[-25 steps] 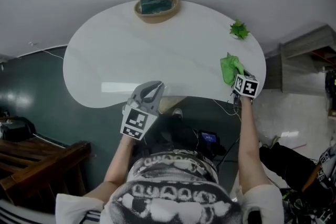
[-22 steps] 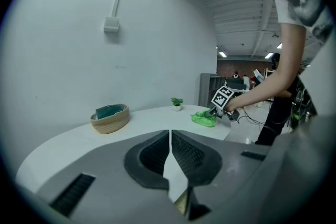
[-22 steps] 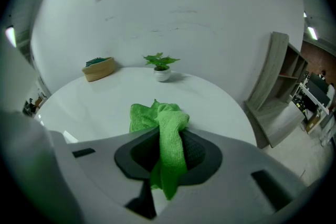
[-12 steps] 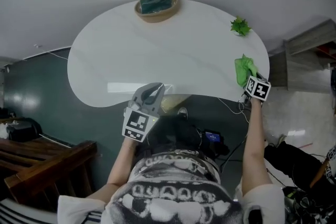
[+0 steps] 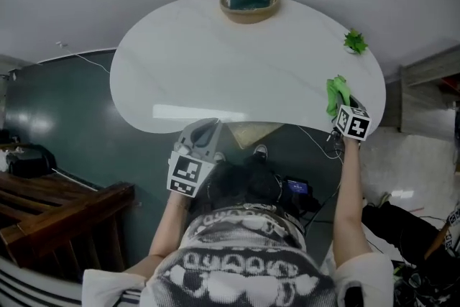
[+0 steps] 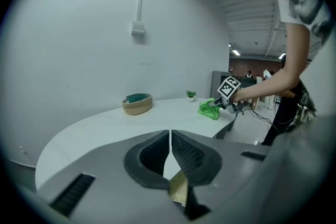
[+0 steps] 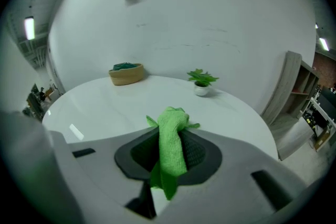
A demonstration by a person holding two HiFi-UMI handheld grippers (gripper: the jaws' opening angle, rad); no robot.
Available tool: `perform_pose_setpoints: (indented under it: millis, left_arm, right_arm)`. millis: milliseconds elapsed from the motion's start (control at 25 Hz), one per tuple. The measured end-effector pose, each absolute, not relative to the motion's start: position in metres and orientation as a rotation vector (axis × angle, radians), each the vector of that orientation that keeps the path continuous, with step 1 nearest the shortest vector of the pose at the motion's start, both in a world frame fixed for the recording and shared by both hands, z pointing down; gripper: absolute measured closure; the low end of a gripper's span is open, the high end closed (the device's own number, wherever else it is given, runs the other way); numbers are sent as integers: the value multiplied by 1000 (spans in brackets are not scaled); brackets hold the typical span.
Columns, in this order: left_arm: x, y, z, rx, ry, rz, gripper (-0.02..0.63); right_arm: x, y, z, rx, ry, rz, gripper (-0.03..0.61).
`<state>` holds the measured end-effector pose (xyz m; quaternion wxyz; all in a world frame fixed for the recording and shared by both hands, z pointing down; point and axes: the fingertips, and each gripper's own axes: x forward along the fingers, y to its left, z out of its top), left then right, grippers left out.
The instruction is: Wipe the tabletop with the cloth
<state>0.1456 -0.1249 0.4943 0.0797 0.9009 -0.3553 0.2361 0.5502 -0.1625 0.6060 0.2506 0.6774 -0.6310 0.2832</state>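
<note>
Above the white worktop (image 5: 215,61), right arm (image 5: 346,190) stretched straight to the right rim, left forearm (image 5: 171,218) tucked near the front edge, left tongs (image 5: 207,127) closed together on nothing, right tongs (image 5: 339,110) clamped on the green cloth (image 5: 336,91) touching that rim

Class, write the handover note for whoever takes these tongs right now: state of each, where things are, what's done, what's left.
Left tongs: shut, empty, at the tabletop's near edge.
Right tongs: shut on the green cloth, at the tabletop's right end.
Basket and small plant stand along the far edge.
Done: cloth gripped.
Left: the wiping; no wiped patch can be made out.
</note>
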Motion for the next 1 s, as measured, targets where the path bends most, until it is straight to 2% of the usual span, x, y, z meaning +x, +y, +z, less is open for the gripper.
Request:
perform_pose_setpoints:
  millis: [280, 640, 1000]
  left_arm:
    - [35, -116, 489, 2639, -1210, 661, 601]
    - [-113, -86, 501, 2507, -1394, 676, 601]
    - [-196, -53, 503, 2408, -1532, 637, 601]
  right_arm:
    - [396, -191, 587, 1685, -1881, 707, 509]
    - [148, -210, 579, 1375, -2151, 644, 509]
    - [-35, -188, 581, 1087, -2305, 608, 509]
